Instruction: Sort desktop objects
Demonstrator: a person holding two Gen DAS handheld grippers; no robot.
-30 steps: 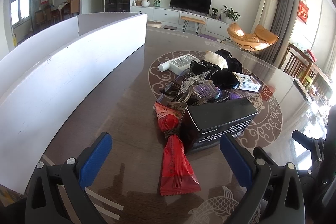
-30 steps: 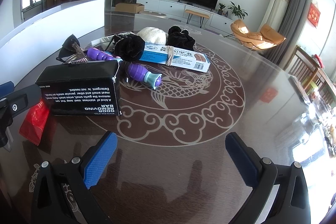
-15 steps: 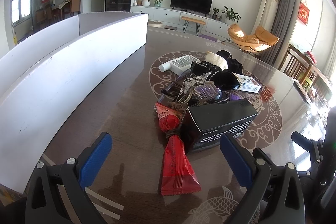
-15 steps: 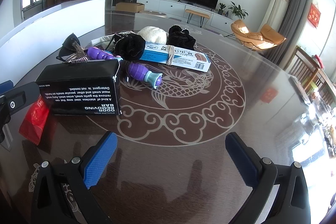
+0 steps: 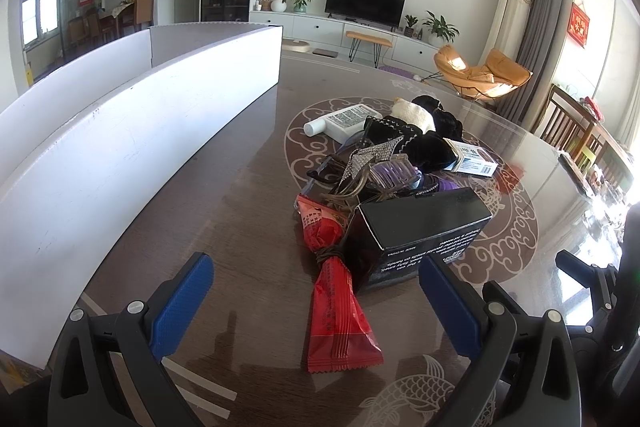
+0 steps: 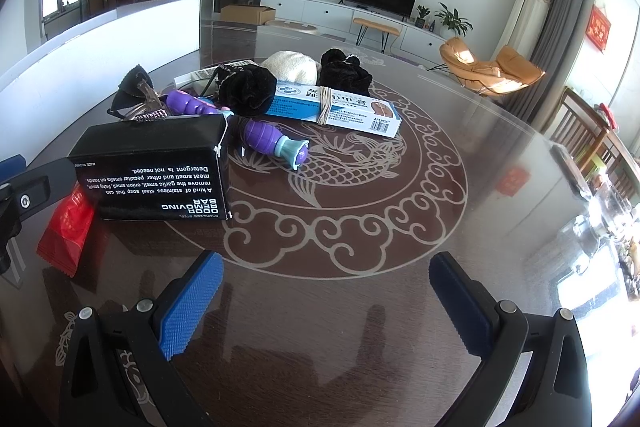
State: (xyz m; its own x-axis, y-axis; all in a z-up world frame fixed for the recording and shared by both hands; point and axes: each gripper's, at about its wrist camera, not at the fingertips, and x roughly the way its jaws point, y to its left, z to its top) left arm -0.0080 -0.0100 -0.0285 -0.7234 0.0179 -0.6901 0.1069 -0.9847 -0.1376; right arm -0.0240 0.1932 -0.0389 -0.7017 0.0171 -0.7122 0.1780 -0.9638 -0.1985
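The left gripper [image 5: 316, 303] is held with its jaws spread wide and nothing between them, low over the dark patterned table [image 5: 224, 195]. Just ahead of it, between the blue pads, a red snack packet [image 5: 334, 291] lies flat, tied at its waist with a band. A black carton [image 5: 420, 227] stands immediately to the right of the packet, touching it and blocking the way to the heap behind. In that heap a purple hair claw [image 5: 394, 173], a rhinestone bow [image 5: 370, 159], black velvet pouches [image 5: 428, 151], a cream knitted piece [image 5: 414, 113] and a white tube [image 5: 340, 121] are piled together. A white partition board [image 5: 132, 131] is set along the left side. The right gripper [image 6: 324, 301] is likewise held wide apart and empty, over bare table. Beyond it, well apart, a purple toy with a teal tip [image 6: 272, 141] is seen beside the carton, and a blue-and-white box bound with a rubber band [image 6: 336, 109] rests against the pouches.
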